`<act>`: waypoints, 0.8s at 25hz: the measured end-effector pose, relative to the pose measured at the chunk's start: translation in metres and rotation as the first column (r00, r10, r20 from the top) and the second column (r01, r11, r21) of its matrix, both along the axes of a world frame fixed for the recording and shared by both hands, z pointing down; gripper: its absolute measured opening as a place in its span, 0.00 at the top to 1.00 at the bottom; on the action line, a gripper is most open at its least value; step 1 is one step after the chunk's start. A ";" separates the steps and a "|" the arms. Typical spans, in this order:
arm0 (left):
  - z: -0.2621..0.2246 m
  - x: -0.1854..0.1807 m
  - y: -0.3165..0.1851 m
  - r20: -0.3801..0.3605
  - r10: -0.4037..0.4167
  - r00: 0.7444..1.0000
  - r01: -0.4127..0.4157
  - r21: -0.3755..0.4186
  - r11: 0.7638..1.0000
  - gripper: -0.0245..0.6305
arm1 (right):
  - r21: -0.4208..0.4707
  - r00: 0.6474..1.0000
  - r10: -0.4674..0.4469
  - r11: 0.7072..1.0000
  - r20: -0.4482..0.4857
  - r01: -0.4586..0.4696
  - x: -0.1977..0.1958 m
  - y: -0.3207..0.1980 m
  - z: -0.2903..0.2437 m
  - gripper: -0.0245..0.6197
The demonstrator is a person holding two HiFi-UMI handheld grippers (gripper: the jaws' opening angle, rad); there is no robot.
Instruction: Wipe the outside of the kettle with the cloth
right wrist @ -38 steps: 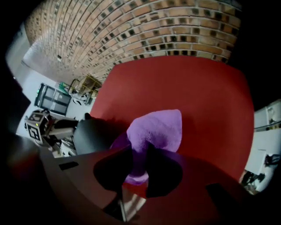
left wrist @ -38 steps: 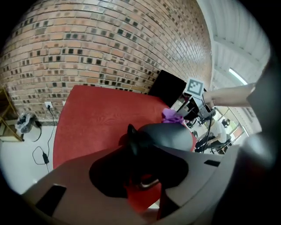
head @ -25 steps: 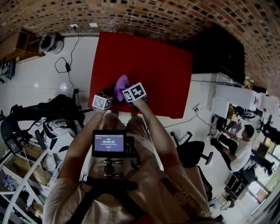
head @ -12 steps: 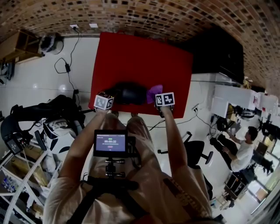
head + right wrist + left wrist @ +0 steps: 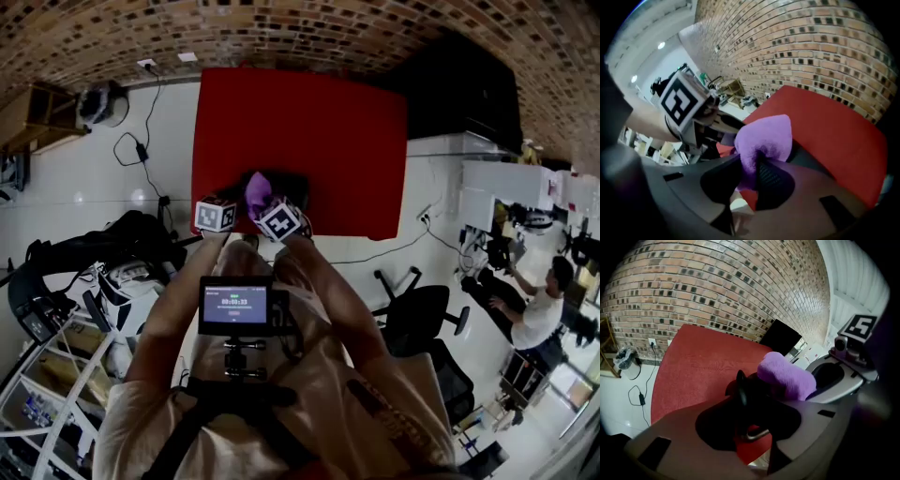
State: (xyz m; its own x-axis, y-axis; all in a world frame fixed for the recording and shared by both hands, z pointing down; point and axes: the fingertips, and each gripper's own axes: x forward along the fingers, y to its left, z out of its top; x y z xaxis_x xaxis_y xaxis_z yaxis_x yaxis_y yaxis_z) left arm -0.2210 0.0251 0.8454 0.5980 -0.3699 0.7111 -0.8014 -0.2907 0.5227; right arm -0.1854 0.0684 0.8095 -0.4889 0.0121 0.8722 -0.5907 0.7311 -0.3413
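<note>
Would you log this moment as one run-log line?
phase: wiping | left hand-held gripper: shut on kettle | right hand-held gripper: shut on purple cloth, on kettle | surface: red table

Brick wall [image 5: 309,28] across 12 o'clock. White glossy floor [image 5: 75,187] picks up spots of overhead light. Red table [image 5: 337,122] at 12, reaching the wall's foot. Black cabinet-like unit [image 5: 469,103] at 2. Wall socket [image 5: 145,64] at 11, black cable [image 5: 141,150] trailing from it. Wooden shelf [image 5: 33,108] at 10. White wire rack [image 5: 37,394] at 8. Black office chair [image 5: 422,323] at 4. White desks [image 5: 497,192] at 3, seated person [image 5: 539,319] near them.
</note>
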 end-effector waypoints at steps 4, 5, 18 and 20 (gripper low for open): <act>-0.001 0.004 -0.001 -0.006 0.011 1.000 -0.011 0.002 1.000 0.76 | 0.028 0.994 0.046 0.999 -0.095 -0.044 0.071 0.008 0.012 0.83; -0.001 0.005 -0.001 -0.005 0.011 1.000 -0.011 0.001 1.000 0.76 | 0.008 0.990 0.109 0.994 -0.092 -0.108 0.096 0.010 0.015 0.83; 0.008 -0.001 0.001 -0.098 -0.068 0.993 0.063 -0.060 0.996 0.76 | 0.149 0.945 0.306 0.935 0.119 -0.322 0.130 0.018 -0.023 0.83; 0.008 0.000 -0.001 -0.112 -0.066 0.992 0.059 -0.062 0.996 0.76 | 0.152 0.964 0.201 0.962 0.174 -0.228 0.071 0.031 -0.026 0.82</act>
